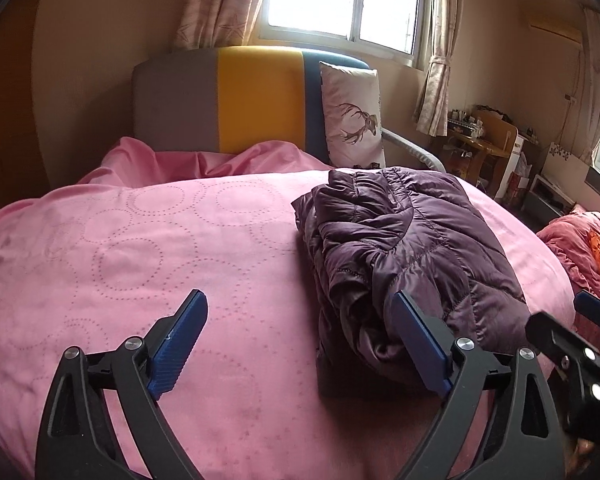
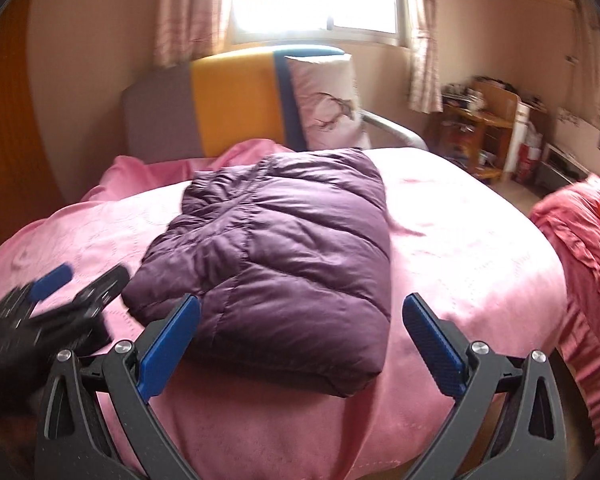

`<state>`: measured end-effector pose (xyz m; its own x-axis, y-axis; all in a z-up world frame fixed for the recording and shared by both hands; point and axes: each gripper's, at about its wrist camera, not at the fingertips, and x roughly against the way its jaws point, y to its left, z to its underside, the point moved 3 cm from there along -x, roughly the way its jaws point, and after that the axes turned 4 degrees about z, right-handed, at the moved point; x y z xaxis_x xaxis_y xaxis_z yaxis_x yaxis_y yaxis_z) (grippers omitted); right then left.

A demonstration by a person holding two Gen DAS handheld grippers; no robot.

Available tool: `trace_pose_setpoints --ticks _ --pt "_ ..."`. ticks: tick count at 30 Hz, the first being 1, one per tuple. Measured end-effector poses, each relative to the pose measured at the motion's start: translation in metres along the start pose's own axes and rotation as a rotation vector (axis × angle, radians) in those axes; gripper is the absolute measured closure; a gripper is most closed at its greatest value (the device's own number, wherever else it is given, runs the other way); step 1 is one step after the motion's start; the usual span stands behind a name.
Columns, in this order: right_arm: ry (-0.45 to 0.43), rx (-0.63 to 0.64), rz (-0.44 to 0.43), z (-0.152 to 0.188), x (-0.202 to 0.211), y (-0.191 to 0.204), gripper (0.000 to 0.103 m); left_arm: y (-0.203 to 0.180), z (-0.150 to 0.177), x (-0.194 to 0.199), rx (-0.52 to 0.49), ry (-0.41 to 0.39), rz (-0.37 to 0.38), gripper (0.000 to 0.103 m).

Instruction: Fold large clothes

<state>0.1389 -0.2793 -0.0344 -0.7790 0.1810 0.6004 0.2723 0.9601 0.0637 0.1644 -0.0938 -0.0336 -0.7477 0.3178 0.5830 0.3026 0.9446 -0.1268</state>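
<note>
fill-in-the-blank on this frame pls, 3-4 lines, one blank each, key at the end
1. The folded puffer jacket is ____ in colour.
2. It lies on a ____ bedspread.
3. The left tool and right tool both have jaws that stand ____, gripping nothing.
4. The pillow against the headboard carries a picture of a ____.

Missing words: purple; pink; open; deer

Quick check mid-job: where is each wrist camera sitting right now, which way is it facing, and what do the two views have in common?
Left wrist: rides the open left gripper, facing the headboard over the pink blanket; right gripper's tip shows at its right edge.
Right wrist: rides the open right gripper, centred on the folded purple jacket; left gripper blurred at left.
Shared: jacket, blanket, headboard, deer pillow, window.
</note>
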Motion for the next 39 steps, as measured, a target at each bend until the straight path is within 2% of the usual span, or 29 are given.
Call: trace_pose_setpoints --ticks 2,4,6,17,26,39 --pt "0.028 -0.033 0.057 -0.001 -0.005 0.001 0.002 -0.001 0.008 0.005 0.008 0.005 -0.002 0.009" --pt "0.046 -0.052 0.078 -0.001 -0.007 0.003 0.002 0.001 0.013 0.008 0.017 0.008 -0.009 0.004" --pt "0.048 -0.066 0.117 0.000 -0.005 0.004 0.002 0.004 0.019 0.010 0.032 0.019 -0.009 0.004" --pt "-0.040 -0.055 0.199 0.002 0.021 0.004 0.002 0.002 0.022 0.028 0.030 0.005 -0.046 0.004" --pt "-0.032 -0.041 0.210 0.007 0.018 0.000 0.002 -0.007 0.022 0.031 0.013 0.003 -0.070 0.004" --pt "-0.012 -0.029 0.172 0.012 0.012 0.001 0.002 -0.006 0.023 0.029 0.019 0.015 -0.095 0.004"
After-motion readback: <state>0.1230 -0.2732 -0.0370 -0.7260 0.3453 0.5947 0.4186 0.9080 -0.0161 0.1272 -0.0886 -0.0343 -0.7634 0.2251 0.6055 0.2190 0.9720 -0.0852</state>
